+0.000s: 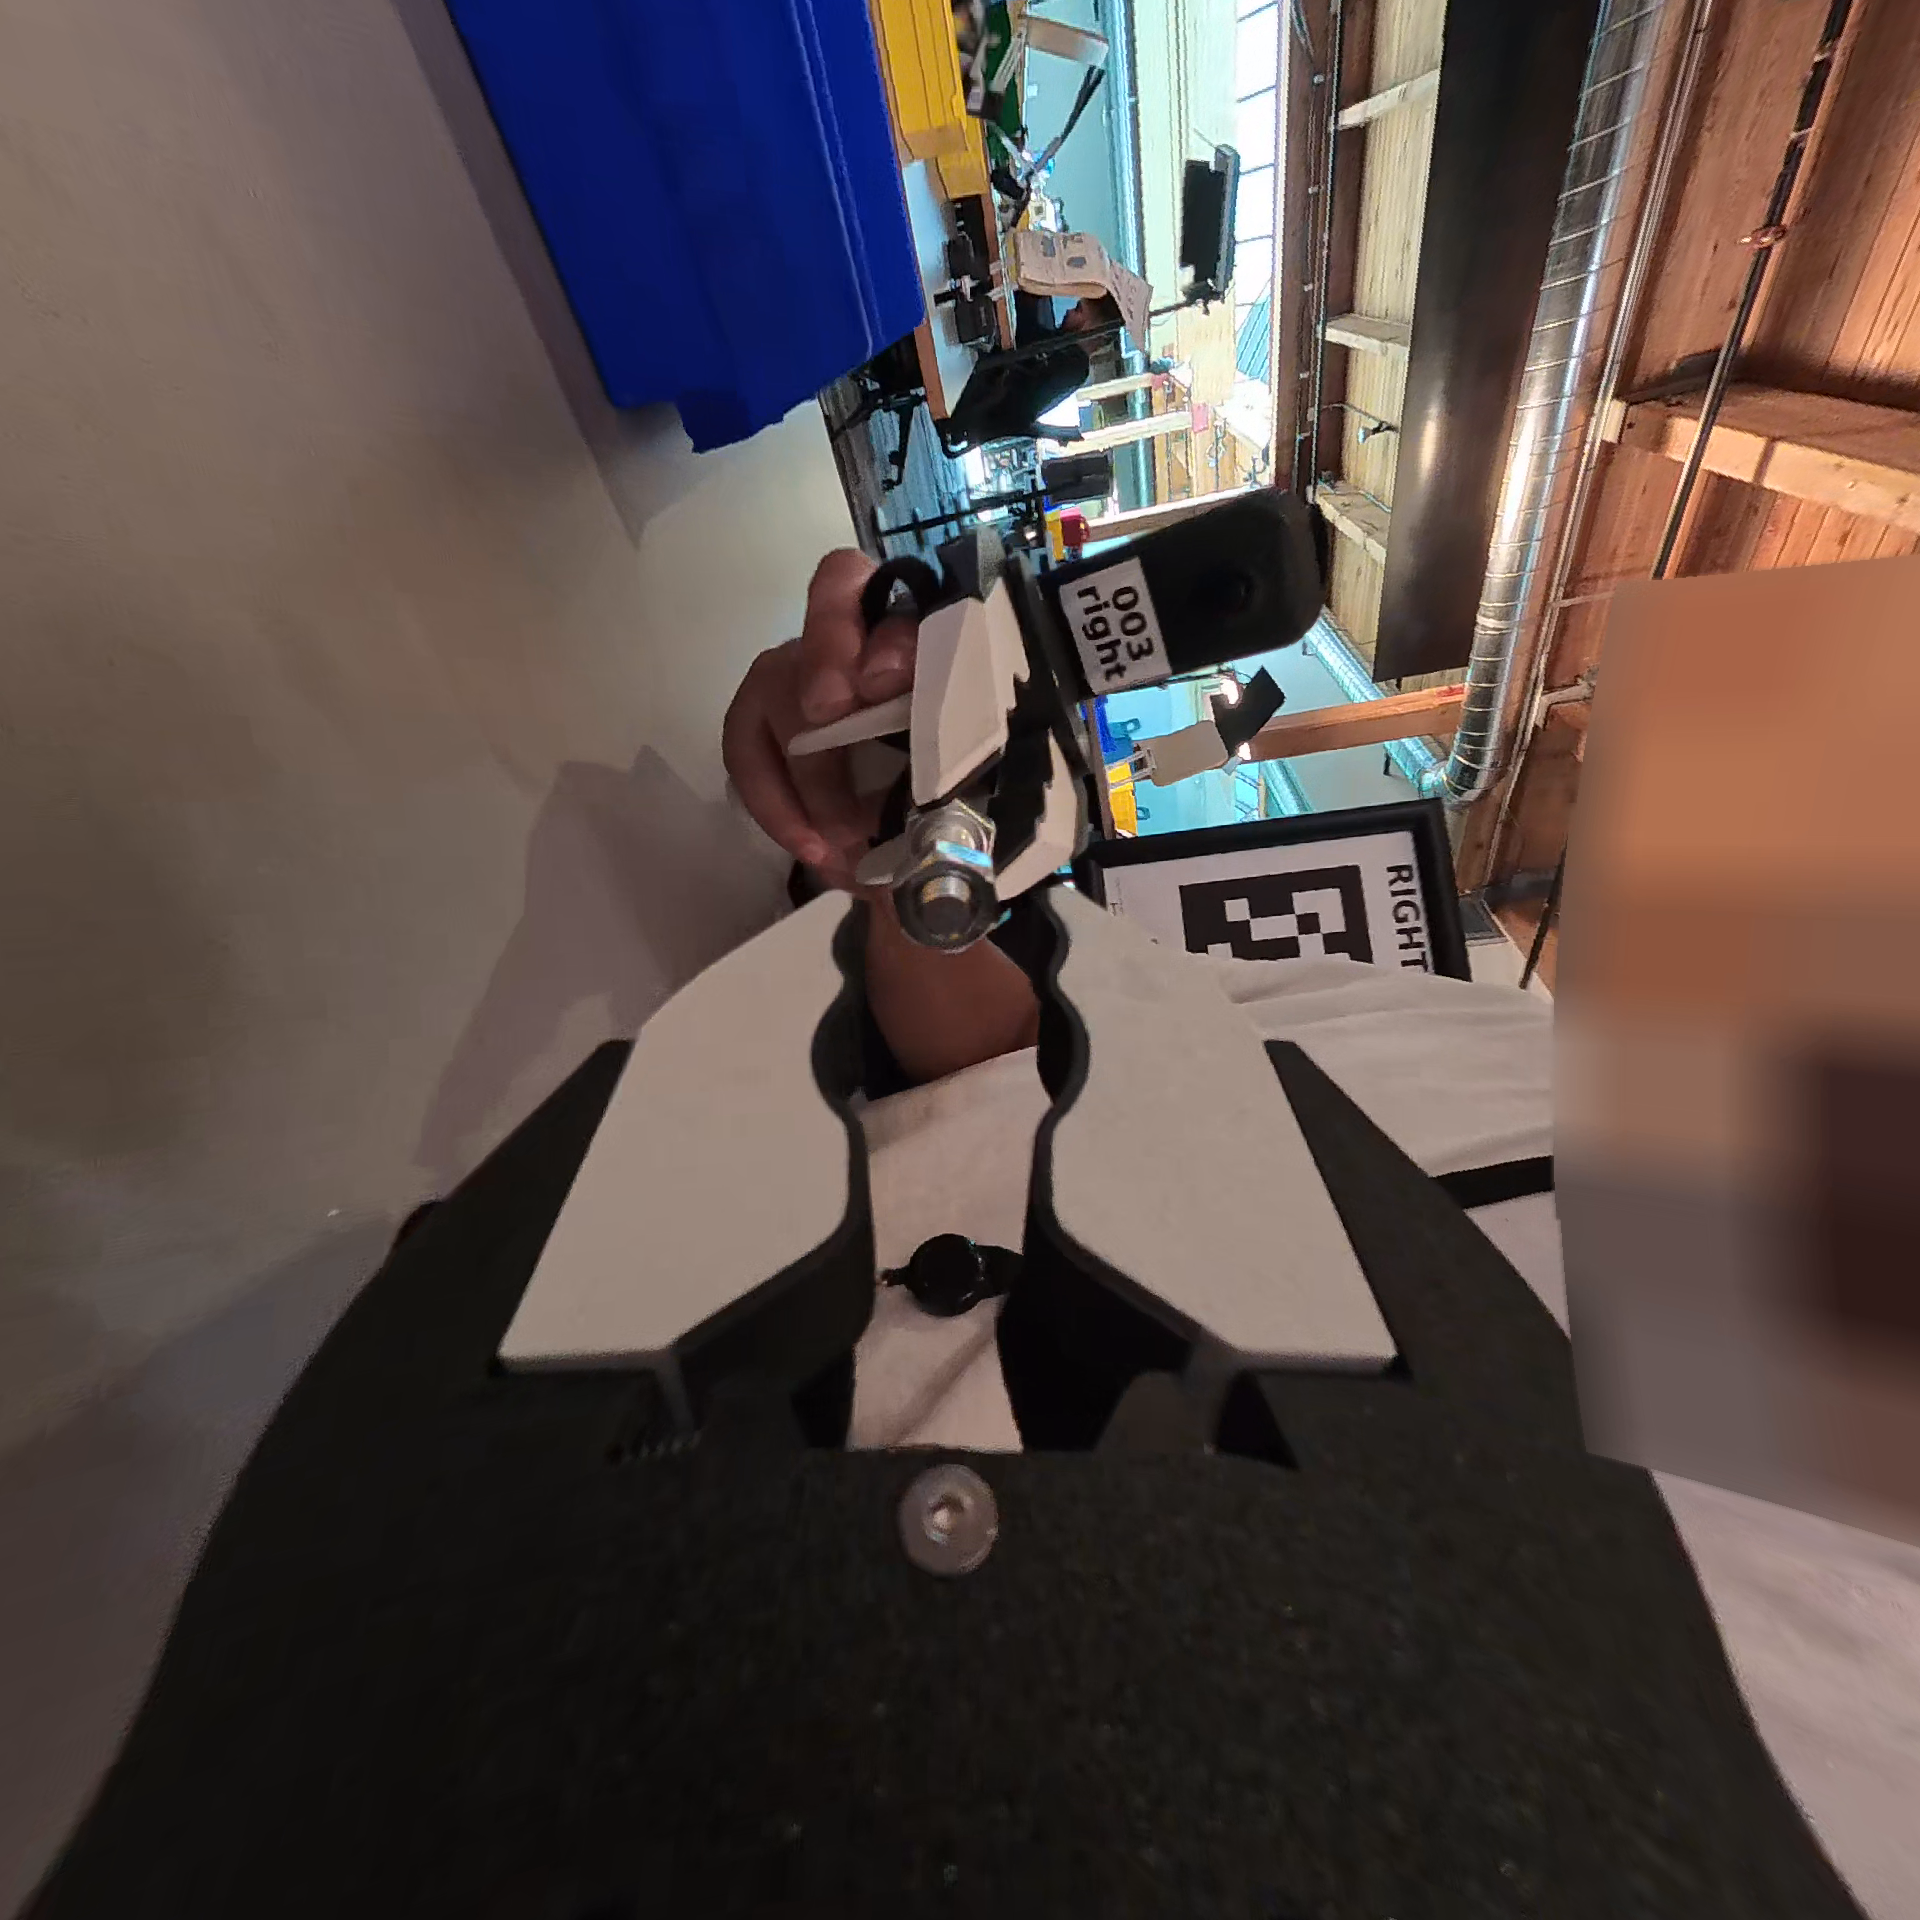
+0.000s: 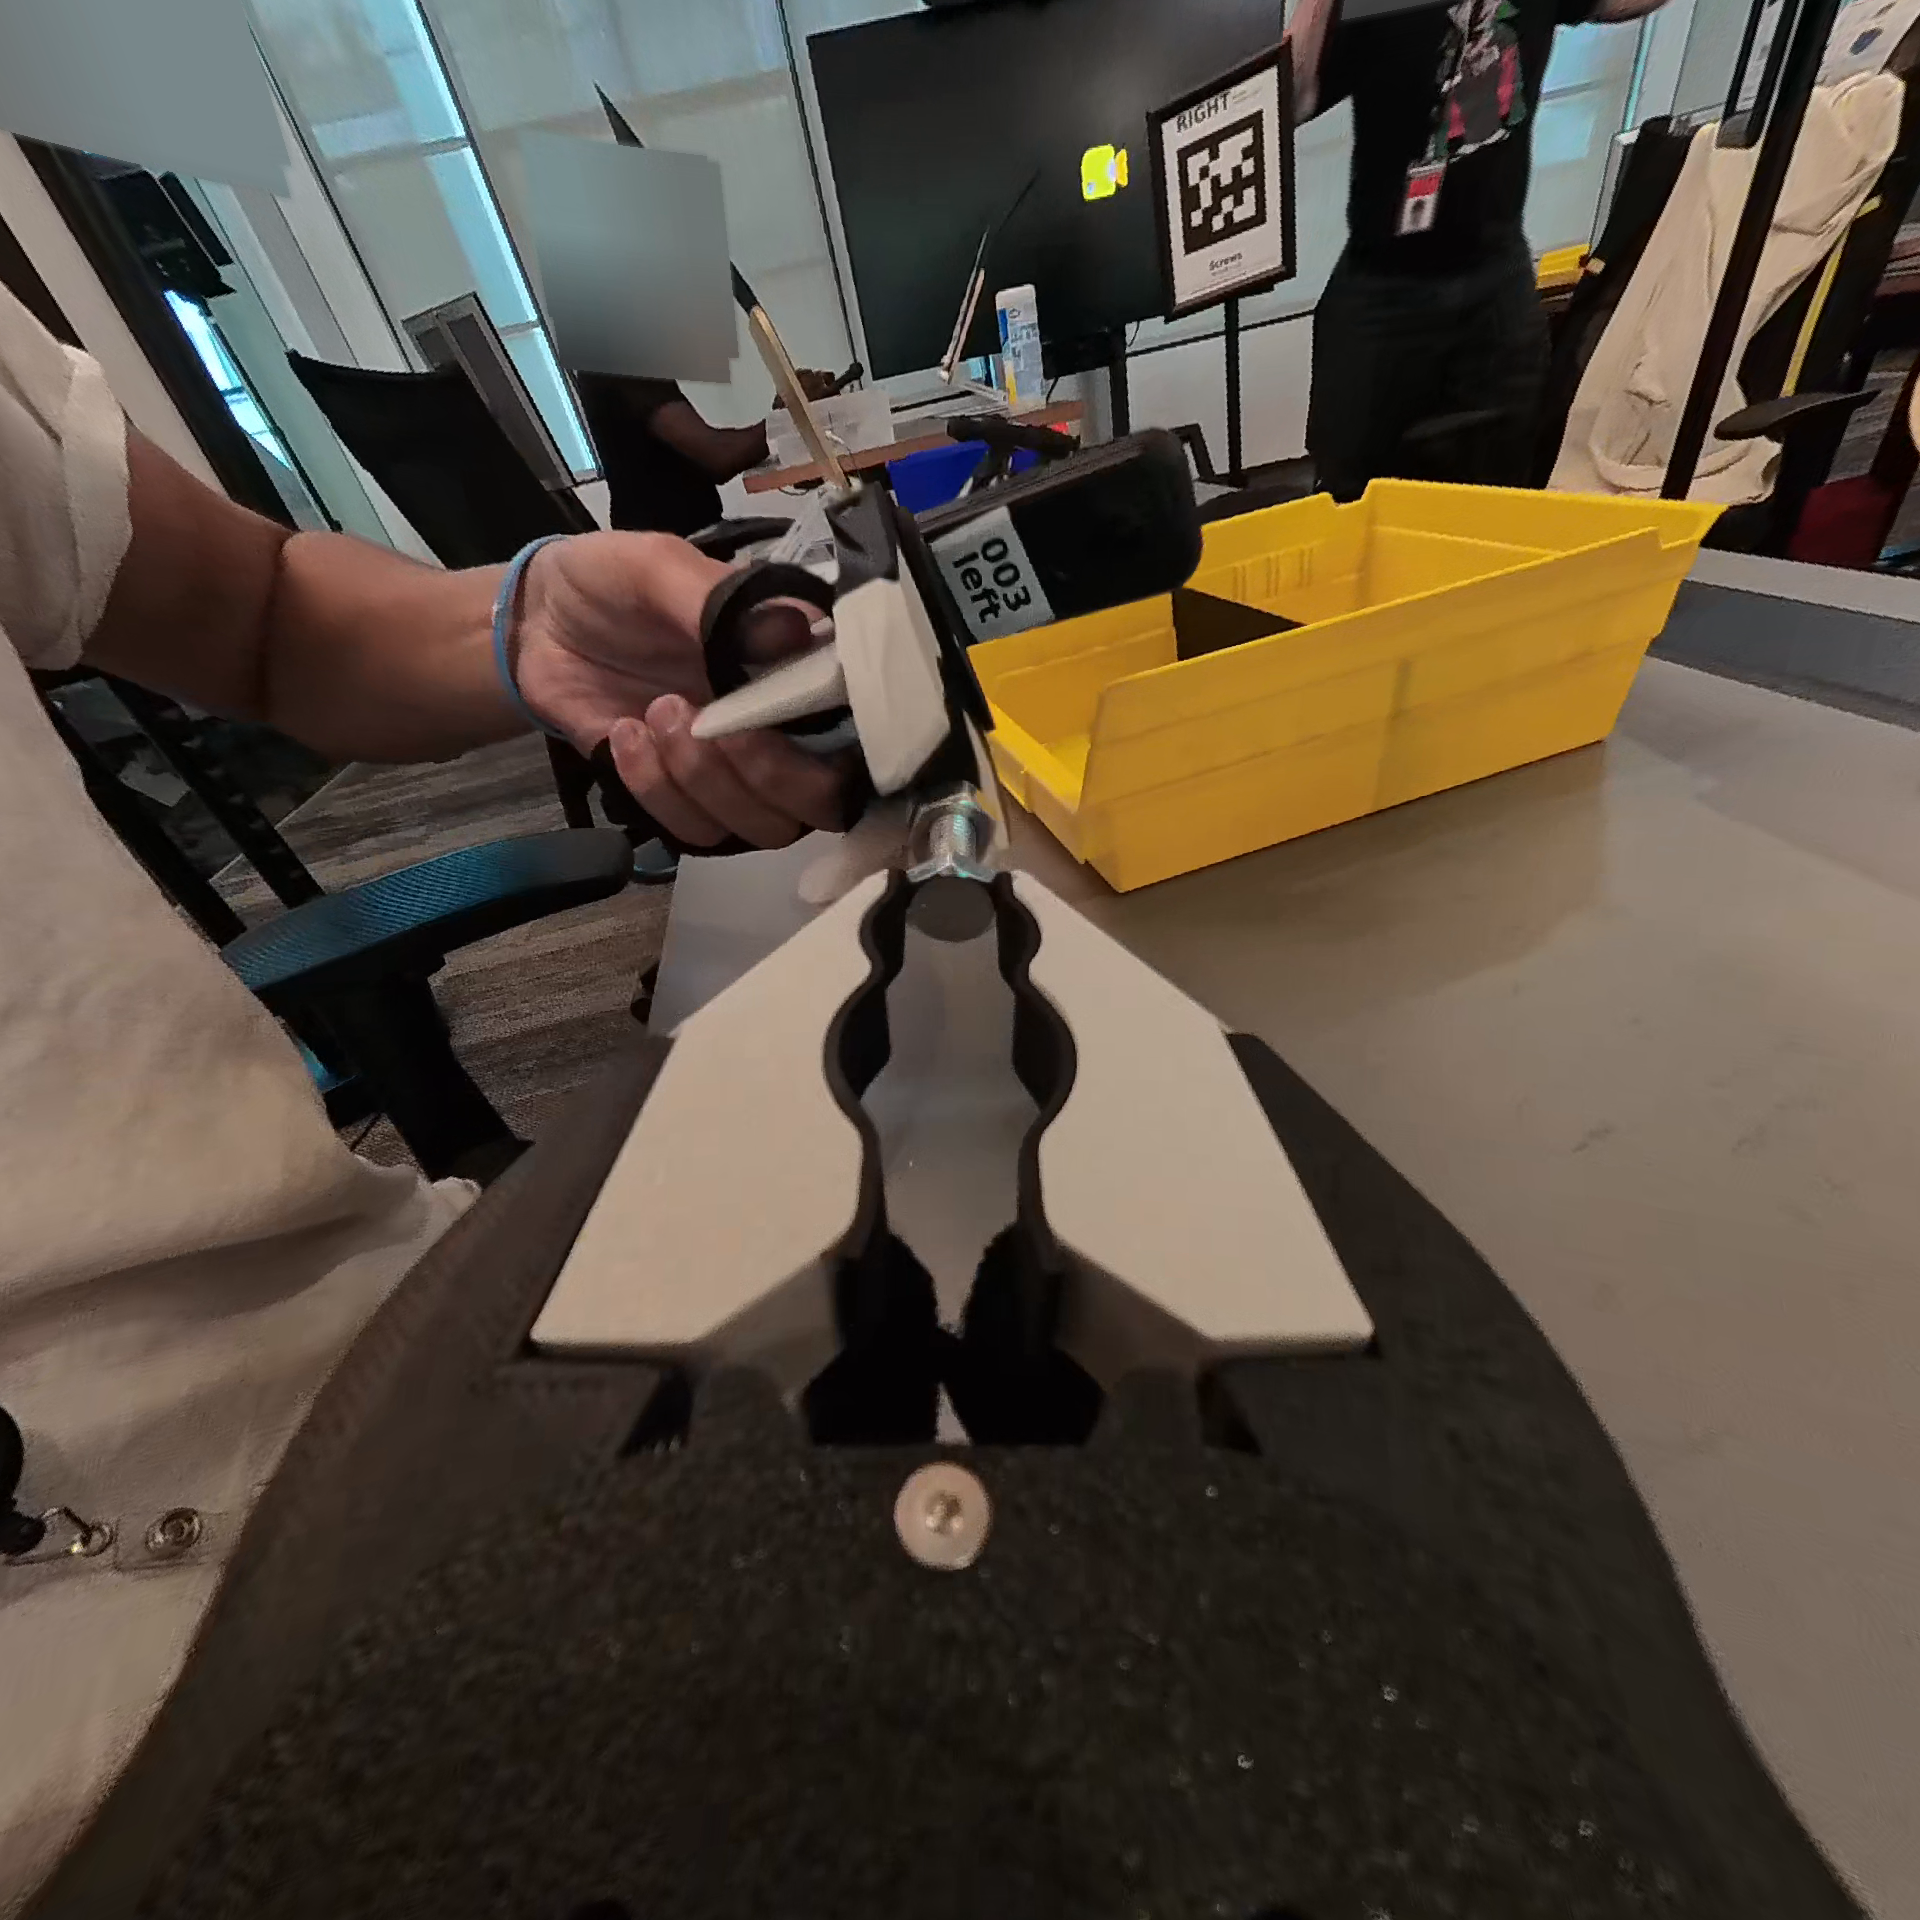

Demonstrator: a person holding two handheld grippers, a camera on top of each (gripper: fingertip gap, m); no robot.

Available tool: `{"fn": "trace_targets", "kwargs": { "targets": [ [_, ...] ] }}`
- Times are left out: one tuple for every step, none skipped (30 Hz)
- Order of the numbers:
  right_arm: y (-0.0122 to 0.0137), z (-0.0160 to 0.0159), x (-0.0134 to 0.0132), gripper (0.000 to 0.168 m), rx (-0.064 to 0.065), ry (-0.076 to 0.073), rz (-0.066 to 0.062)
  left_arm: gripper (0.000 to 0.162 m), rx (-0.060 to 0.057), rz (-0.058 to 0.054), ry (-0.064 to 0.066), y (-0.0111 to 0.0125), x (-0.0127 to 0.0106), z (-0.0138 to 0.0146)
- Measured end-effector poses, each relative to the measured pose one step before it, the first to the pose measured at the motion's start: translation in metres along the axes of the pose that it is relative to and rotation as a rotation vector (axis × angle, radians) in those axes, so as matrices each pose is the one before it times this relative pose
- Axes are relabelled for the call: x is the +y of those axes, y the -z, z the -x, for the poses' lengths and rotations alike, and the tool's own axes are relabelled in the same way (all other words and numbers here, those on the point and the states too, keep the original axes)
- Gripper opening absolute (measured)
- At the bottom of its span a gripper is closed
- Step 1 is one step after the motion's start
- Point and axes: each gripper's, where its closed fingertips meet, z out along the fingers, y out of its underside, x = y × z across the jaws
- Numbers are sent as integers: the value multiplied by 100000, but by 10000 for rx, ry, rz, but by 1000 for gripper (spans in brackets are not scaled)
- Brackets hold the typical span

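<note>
Both grippers clamped on one silver threaded steel bolt with a hex nut (image 2: 951,831), nose to nose.

Right gripper (image 2: 949,888) pinches the dark round head end, while the left gripper (image 1: 951,909) looks closed on the nut end (its own view is less clear). Holding each end probably keeps it steady in the air over the near edge of the grey table (image 2: 1455,1039), near the yellow plastic bin (image 2: 1351,727). Long axis runs tip to tip, threads pointing towards the left gripper.
</note>
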Motion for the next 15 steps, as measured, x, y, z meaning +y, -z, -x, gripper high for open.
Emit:
{"fn": "trace_targets", "kwargs": {
  "targets": [
    [-49, 127, 45, 17, -52, 47, 38, 20, 32, 25, -21, -48, 30, 20],
    [-19, 6, -49, 17, 22, -19, -31, 17, -53, 29, -125, 2, -38, 49],
    [-22, -42, 38, 17, -14, -108, 3, 17, -147, 100, -295, 23, -12, 58],
    [-28, -51, 80, 17, -79, -285, 3, 17, -293, 144, -566, 11, 13, 78],
    [-7, -38, 2, 17, -129, -408, -58, 17, -405, 143, -879, 4, -26, 39],
    [-18, -16, -86, 17, -214, -554, -137, 17, -492, 181, -1172, 15, -45, -15],
    [-14, 92, -60, 17, -358, -732, -140, 17, -556, 274, -1365, 39, -15, -38],
    [0, 111, -125, 17, -391, -805, -181, 17, -614, 354, -1508, 37, 22, -4],
    [20, 52, -319, 17, -279, -705, -291, 18, -702, 368, -1639, 42, 18, 113],
    [-17, 3, -301, 16, -223, -630, -301, 18, -793, 392, -1757, 48, 45, 205],
    [-36, 40, -113, 16, -279, -677, -206, 18, -876, 450, -1920, 41, 122, 253],
    [-37, -60, 65, 16, -276, -735, -105, 18, -942, 500, -2050, 18, 195, 273],
    [-30, -61, 99, 16, -277, -697, -63, 18, -967, 534, -2061, 7, 248, 241],
    [-72, -114, 136, 16, -166, -491, -23, 18, -930, 525, -1879, 16, 266, 199],
    [-71, -215, 176, 16, -46, -294, 46, 18, -741, 514, -1476, -26, 336, 141]
  ]
}}
